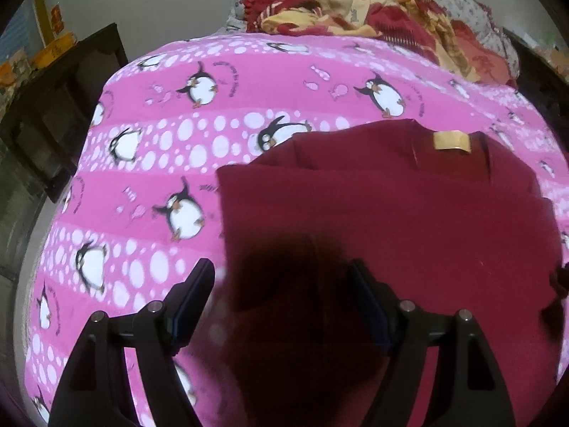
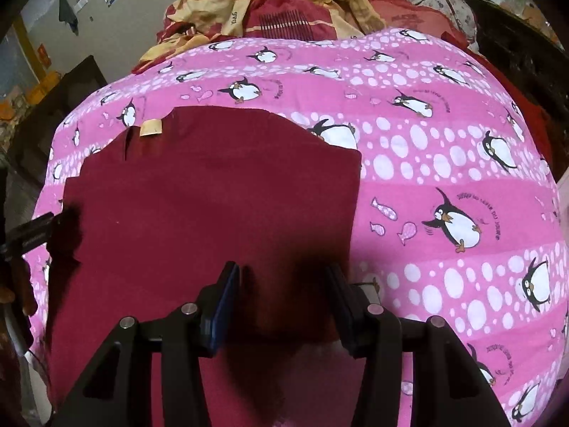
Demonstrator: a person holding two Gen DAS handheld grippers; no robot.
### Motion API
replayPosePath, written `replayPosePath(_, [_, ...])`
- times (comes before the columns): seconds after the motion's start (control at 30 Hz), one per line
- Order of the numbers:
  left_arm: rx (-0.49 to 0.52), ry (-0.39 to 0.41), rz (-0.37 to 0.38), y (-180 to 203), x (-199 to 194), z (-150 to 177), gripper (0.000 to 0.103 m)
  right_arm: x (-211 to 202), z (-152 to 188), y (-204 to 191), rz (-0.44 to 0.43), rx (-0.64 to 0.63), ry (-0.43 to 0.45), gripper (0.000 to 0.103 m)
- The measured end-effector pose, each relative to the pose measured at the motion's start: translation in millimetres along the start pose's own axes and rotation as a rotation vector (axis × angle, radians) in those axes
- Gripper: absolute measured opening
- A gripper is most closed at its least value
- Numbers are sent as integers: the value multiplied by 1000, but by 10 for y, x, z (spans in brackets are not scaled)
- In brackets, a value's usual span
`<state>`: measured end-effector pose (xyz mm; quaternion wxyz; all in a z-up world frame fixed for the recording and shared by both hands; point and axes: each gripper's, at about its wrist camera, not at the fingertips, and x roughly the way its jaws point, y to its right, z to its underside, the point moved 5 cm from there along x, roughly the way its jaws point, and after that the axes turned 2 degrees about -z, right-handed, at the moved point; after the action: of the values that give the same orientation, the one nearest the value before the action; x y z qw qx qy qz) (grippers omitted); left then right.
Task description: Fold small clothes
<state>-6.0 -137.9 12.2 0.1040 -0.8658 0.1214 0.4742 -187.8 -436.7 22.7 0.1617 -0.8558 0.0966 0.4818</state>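
Note:
A maroon garment lies spread flat on the pink penguin bedsheet, a tan neck label at its far edge. My left gripper hovers open over the garment's near left edge, one finger above the sheet and the other above the cloth. In the right wrist view the same garment and label show. My right gripper stands open over the garment's near right part, and the cloth lies below its pads, not pinched. The left gripper's tip shows at the garment's left edge.
A heap of red and yellow cloth lies at the far end of the bed, also seen as the crumpled pile. Dark wooden furniture stands to the left of the bed. Bare sheet stretches right of the garment.

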Motion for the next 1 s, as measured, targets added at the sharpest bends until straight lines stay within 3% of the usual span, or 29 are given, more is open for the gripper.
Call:
replayPosePath(0.13, [-57,-12,64,-127,-42,172,76,99,38,148,37,39,-8,58])
replayPosePath(0.27, [-76,-55,79,-164,111,232,77,272,57,287,10,103,-28,65])
replayPosePath(0.43, [-162,-78,151,-307,45,310,80,30,107,261,21,94,1,67])
replayPosePath(0.67, [-140,-42,113,-415,-227,426,80,-223,347,297,-27,113,-8,69])
replayPosePath(1.0, [-79,-29,98,-246,-463,674,80,-340,603,-106,-89,41,-43,75])
